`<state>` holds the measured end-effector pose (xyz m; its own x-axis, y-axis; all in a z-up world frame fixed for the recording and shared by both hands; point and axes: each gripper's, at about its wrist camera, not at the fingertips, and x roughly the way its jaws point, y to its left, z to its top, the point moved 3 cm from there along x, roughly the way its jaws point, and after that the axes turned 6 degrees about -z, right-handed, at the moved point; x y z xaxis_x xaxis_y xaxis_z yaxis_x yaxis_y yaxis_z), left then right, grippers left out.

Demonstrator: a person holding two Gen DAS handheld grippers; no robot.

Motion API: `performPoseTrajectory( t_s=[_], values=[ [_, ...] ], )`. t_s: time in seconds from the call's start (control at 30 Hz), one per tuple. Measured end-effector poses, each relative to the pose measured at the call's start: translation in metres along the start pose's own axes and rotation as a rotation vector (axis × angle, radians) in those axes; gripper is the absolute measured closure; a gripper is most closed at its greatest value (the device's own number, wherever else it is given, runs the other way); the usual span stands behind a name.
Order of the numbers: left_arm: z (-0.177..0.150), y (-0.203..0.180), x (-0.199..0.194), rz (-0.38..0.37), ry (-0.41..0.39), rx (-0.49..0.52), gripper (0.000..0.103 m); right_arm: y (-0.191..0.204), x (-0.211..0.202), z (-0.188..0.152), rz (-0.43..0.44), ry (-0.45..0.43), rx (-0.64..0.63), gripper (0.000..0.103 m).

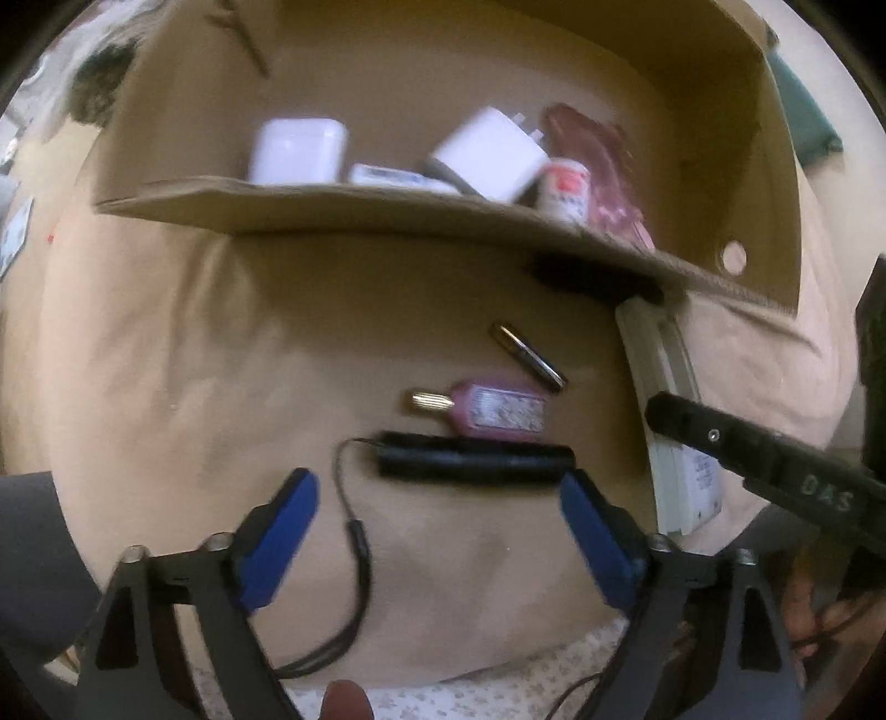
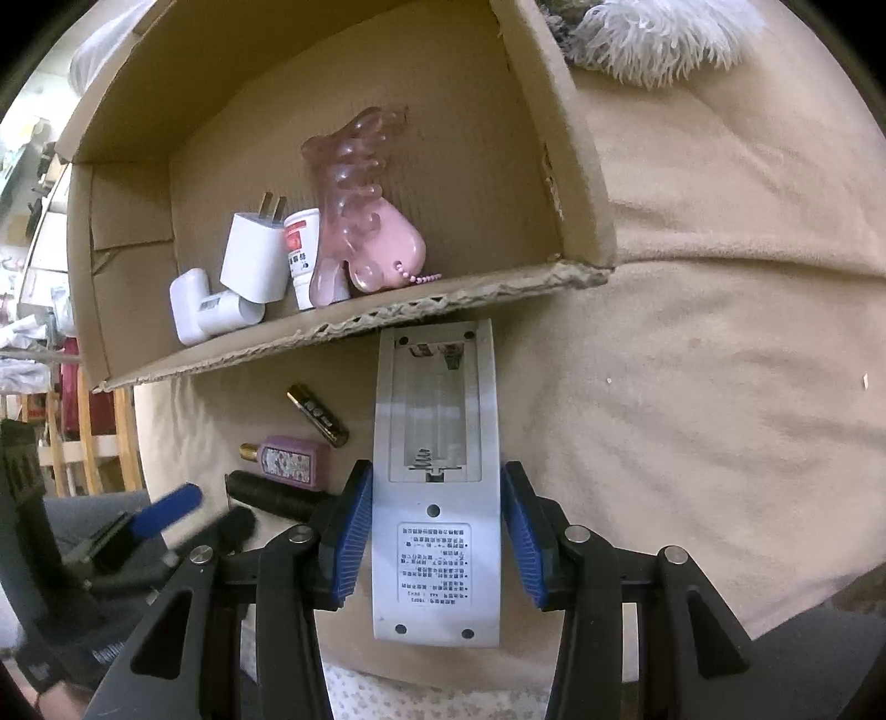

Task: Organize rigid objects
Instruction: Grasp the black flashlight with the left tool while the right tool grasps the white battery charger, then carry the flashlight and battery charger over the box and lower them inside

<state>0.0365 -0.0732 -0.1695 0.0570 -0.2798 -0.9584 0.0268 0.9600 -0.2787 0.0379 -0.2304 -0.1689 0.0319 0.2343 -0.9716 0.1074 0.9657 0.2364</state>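
Observation:
A cardboard box (image 1: 343, 213) (image 2: 387, 315) lies on a beige blanket and holds a white charger (image 2: 255, 263), a white case (image 2: 191, 304), a small tube (image 2: 302, 255) and a pink hair claw (image 2: 365, 221). In front of it lie a battery (image 1: 529, 357) (image 2: 317, 414), a pink bottle (image 1: 487, 412) (image 2: 290, 461) and a black cylinder (image 1: 476, 459) (image 2: 271, 494). My left gripper (image 1: 440, 509) is open, just short of the black cylinder. My right gripper (image 2: 437, 531) straddles a white remote (image 2: 437, 487) (image 1: 673, 421) lying face down with its battery bay open; the pads sit at its sides.
A thin black cable (image 1: 357, 554) runs from the black cylinder toward me between the left fingers. A white fluffy item (image 2: 653, 39) lies behind the box at the right. The beige blanket (image 2: 720, 332) stretches to the right of the remote. Wooden furniture (image 2: 83, 437) stands at the far left.

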Motion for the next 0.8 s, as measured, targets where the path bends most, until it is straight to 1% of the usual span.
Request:
performPoseTrajectory(
  t_s=[0.03, 0.13, 0.2, 0.27, 0.4, 0.47, 0.5, 0.67, 0.8],
  values=[
    [0.000, -0.003, 0.002, 0.009, -0.001, 0.008, 0.006, -0.001, -0.001, -0.001, 0.003, 0.002, -0.005, 0.055],
    [-0.003, -0.012, 0.014, 0.024, 0.025, 0.021, 0.006, -0.012, -0.011, -0.004, 0.026, 0.004, -0.021, 0.055],
    [-0.002, -0.014, 0.023, 0.039, 0.038, 0.027, 0.006, -0.010, -0.014, -0.009, 0.027, -0.001, -0.028, 0.055],
    [-0.001, -0.016, 0.030, 0.073, 0.032, 0.036, 0.006, -0.014, -0.016, -0.010, 0.030, -0.003, -0.029, 0.055],
    [0.003, -0.019, 0.035, 0.094, 0.016, 0.053, 0.006, -0.015, -0.016, -0.012, 0.035, -0.007, -0.034, 0.055],
    [0.001, -0.023, 0.037, 0.086, 0.016, 0.058, 0.012, -0.016, -0.017, -0.013, 0.042, -0.007, -0.035, 0.055],
    [0.002, -0.024, 0.037, 0.081, 0.016, 0.066, 0.017, -0.017, -0.019, -0.015, 0.045, -0.008, -0.035, 0.055],
    [-0.003, -0.022, 0.034, 0.084, 0.002, 0.082, 0.017, -0.014, -0.020, -0.015, 0.057, -0.015, -0.039, 0.055],
    [-0.011, -0.004, 0.022, 0.076, 0.008, 0.044, 0.017, -0.013, -0.026, -0.021, 0.078, -0.022, -0.036, 0.055]
  ],
)
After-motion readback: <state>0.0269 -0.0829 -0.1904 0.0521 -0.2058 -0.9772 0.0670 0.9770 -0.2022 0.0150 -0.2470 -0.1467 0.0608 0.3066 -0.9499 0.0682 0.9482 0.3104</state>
